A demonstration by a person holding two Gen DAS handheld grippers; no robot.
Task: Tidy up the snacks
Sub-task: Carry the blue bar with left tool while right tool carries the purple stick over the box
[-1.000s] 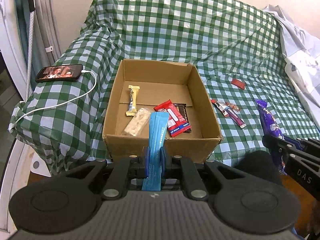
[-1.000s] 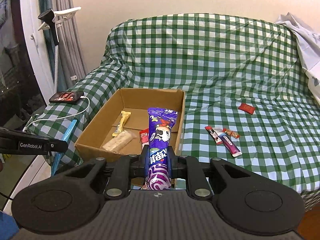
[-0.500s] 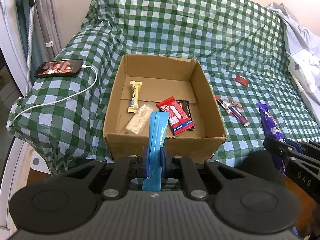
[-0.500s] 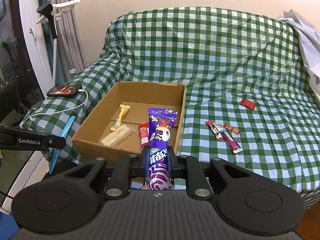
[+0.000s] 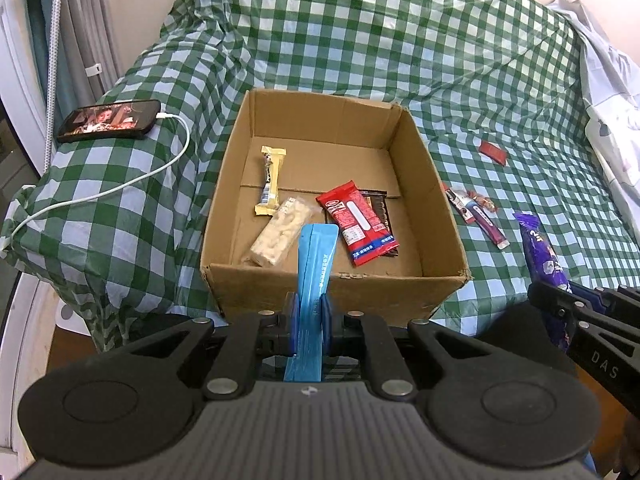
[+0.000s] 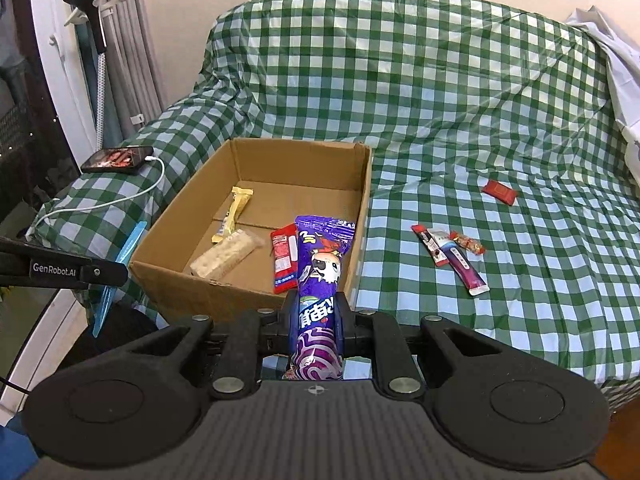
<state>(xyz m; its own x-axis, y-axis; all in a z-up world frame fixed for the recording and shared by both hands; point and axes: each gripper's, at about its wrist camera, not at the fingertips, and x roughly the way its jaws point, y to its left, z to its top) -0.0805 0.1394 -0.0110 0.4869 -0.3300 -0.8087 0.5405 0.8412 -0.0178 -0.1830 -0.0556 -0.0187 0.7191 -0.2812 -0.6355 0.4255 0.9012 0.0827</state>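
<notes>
Four wrapped snacks lie in the open brown cardboard box [image 5: 332, 208] just ahead of both pairs of fingers: a yellow bar [image 5: 271, 184], a pale clear-wrapped bar [image 5: 276, 236], a red packet [image 5: 358, 222] and a dark packet [image 5: 378, 210] beneath it. The left gripper [image 5: 310, 322] has its fingers clamped on a thin blue stick packet [image 5: 314, 276] standing upright between them. The right gripper [image 6: 316, 324] has its fingers clamped on a purple cartoon-printed snack bag [image 6: 320, 276]. Four small packets lie on the green checked cover [image 6: 480, 120] to the right of the fingers.
</notes>
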